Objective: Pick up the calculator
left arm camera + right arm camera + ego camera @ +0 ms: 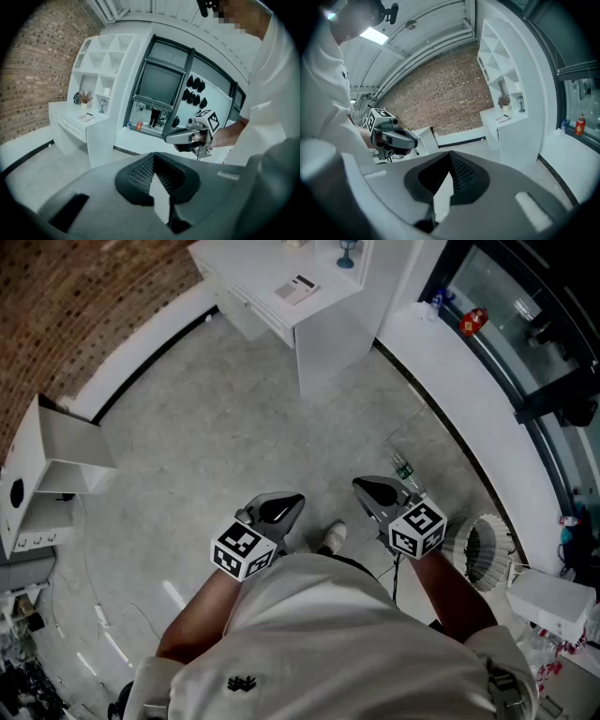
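The calculator [298,289] lies on the white table [246,266] at the top centre of the head view, well apart from both grippers low in the frame. The left gripper [281,508] and the right gripper [373,490] each have their jaws closed together on nothing. A gripper that arrives without opening would probably shove the flat calculator across the table rather than take hold of it.

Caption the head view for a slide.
Left hand-held gripper and right hand-held gripper shut, empty; calculator on white desk ahead.
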Tool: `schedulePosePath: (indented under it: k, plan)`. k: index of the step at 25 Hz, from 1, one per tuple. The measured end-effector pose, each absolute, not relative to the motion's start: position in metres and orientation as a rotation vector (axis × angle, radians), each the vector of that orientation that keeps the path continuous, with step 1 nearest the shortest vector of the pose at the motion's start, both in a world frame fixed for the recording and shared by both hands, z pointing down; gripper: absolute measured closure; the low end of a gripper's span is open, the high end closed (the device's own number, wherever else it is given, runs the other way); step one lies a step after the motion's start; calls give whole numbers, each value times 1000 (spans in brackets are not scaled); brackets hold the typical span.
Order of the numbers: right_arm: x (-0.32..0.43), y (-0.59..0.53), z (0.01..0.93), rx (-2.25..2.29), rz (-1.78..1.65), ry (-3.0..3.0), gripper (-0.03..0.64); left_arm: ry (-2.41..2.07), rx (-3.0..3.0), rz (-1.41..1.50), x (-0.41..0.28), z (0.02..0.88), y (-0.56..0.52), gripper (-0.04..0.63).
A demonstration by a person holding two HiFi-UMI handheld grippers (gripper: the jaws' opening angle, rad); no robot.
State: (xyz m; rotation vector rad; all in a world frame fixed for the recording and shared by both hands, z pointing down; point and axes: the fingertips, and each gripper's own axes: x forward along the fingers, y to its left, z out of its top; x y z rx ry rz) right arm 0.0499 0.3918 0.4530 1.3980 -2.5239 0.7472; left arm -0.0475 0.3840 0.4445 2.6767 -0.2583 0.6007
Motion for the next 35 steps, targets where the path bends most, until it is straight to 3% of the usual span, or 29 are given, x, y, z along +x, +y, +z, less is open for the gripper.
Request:
schedulePosePath:
  k: [13,15,26,35]
  plan:
    - [102,366,467,1349,845,-2659,603,-257,2658,587,9,446,358,589]
    - [111,349,471,1375,844,-2634,537,-248,2661,597,14,450,341,589]
    - [168,199,465,1605,814,-2451,531,-97,2751,540,61,439,180,589]
    - [164,58,470,1570,809,-2429,531,-175,2750,493,32,437,56,589]
